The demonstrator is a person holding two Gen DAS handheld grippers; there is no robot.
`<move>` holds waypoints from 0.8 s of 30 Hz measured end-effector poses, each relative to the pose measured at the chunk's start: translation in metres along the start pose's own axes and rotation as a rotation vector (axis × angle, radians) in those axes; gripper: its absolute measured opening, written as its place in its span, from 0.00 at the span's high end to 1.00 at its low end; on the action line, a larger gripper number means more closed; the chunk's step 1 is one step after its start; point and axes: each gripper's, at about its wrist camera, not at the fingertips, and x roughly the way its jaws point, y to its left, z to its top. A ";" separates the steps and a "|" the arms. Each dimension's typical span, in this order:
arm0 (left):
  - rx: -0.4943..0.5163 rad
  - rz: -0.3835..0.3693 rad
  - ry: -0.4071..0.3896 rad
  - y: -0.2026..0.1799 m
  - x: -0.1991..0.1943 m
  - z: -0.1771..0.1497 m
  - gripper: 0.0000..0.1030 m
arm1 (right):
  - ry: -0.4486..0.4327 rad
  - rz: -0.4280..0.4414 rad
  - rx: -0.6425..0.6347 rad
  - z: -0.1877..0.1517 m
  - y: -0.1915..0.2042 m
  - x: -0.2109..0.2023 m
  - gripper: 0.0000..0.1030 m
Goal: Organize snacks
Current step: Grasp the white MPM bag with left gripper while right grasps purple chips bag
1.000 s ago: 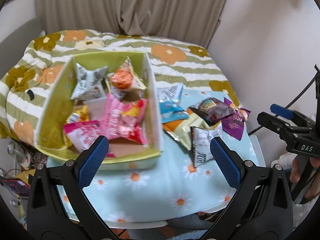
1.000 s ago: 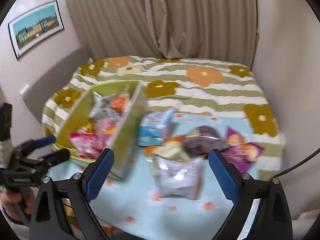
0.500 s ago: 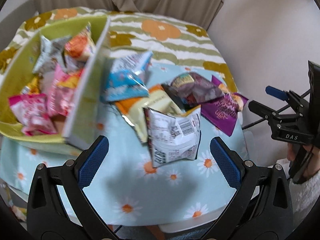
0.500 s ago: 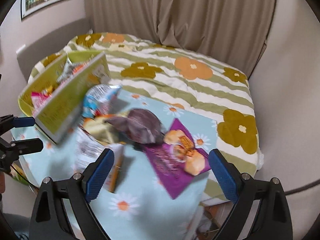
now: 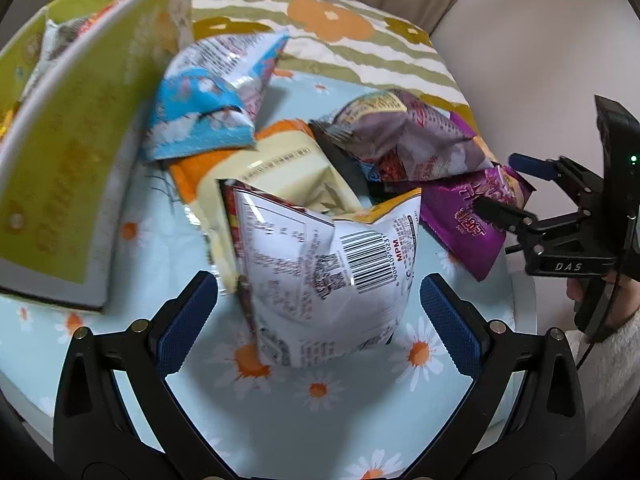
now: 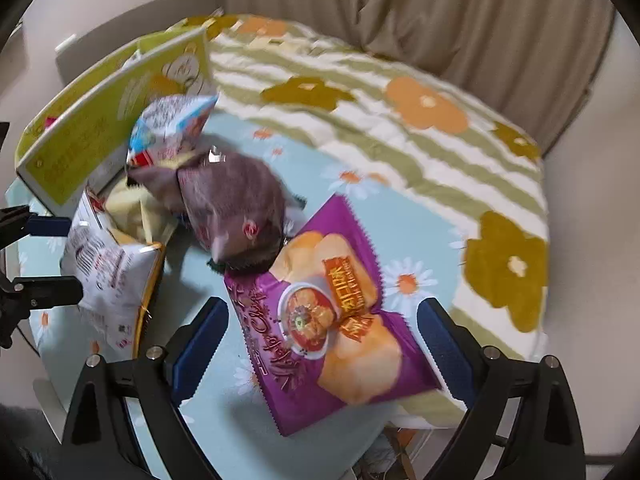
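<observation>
Several snack bags lie in a heap on a daisy-print tablecloth (image 5: 320, 420). In the left wrist view my left gripper (image 5: 318, 322) stands open, its blue pads to either side of a white bag with a barcode (image 5: 332, 276), not touching it. Behind it are a yellow bag (image 5: 280, 172), a blue bag (image 5: 204, 120) and a brown bag (image 5: 404, 140). In the right wrist view my right gripper (image 6: 322, 350) stands open around a purple chip bag (image 6: 332, 332), the pads apart from it. The right gripper (image 5: 508, 188) also shows at the left view's right edge.
A green cardboard box (image 5: 76, 152) holding more snacks stands at the left of the heap, its wall close to the blue bag. A flower-striped bedspread (image 6: 400, 120) lies behind the table, then curtains (image 6: 440, 12). The table's edge runs just below both grippers.
Both grippers have dropped closer to the table. The left view swung from the green box to the white bag; the right view swung from the heap to the purple bag. Both stay open.
</observation>
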 end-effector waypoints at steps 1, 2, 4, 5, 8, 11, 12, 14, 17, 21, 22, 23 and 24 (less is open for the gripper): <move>-0.001 0.000 0.003 -0.001 0.003 0.000 0.02 | 0.007 0.008 -0.011 0.000 -0.001 0.004 0.08; -0.002 0.005 0.008 -0.002 0.008 0.001 0.02 | 0.007 0.001 -0.026 -0.001 -0.001 0.008 0.08; -0.004 0.014 0.019 -0.004 0.016 0.003 0.02 | -0.004 0.012 -0.044 -0.001 -0.003 0.010 0.08; -0.004 0.019 0.023 -0.005 0.019 0.003 0.02 | -0.005 0.027 -0.045 -0.001 -0.006 0.012 0.08; 0.001 0.024 0.018 -0.008 0.024 0.003 0.02 | -0.007 0.046 -0.063 0.001 -0.009 0.015 0.08; 0.019 0.020 0.006 -0.010 0.025 0.004 0.04 | -0.011 0.058 -0.089 0.002 -0.009 0.016 0.08; 0.025 0.022 0.006 -0.011 0.026 0.004 0.10 | -0.009 0.060 -0.097 0.002 -0.009 0.016 0.08; 0.044 0.028 0.009 -0.015 0.028 0.005 0.17 | -0.005 0.057 -0.115 0.002 -0.008 0.017 0.08; 0.062 0.022 0.013 -0.018 0.027 0.003 0.26 | 0.000 0.042 -0.161 0.003 -0.003 0.018 0.08; 0.063 0.017 0.011 -0.017 0.024 0.001 0.30 | 0.021 0.013 -0.261 0.004 0.007 0.022 0.07; 0.061 0.014 0.012 -0.018 0.024 0.000 0.33 | 0.024 0.002 -0.292 0.004 0.010 0.022 0.07; 0.060 0.011 0.012 -0.019 0.023 0.000 0.34 | 0.028 -0.010 -0.325 0.004 0.013 0.023 0.07; 0.059 0.008 0.015 -0.019 0.023 -0.001 0.35 | 0.031 -0.022 -0.349 0.004 0.016 0.025 0.05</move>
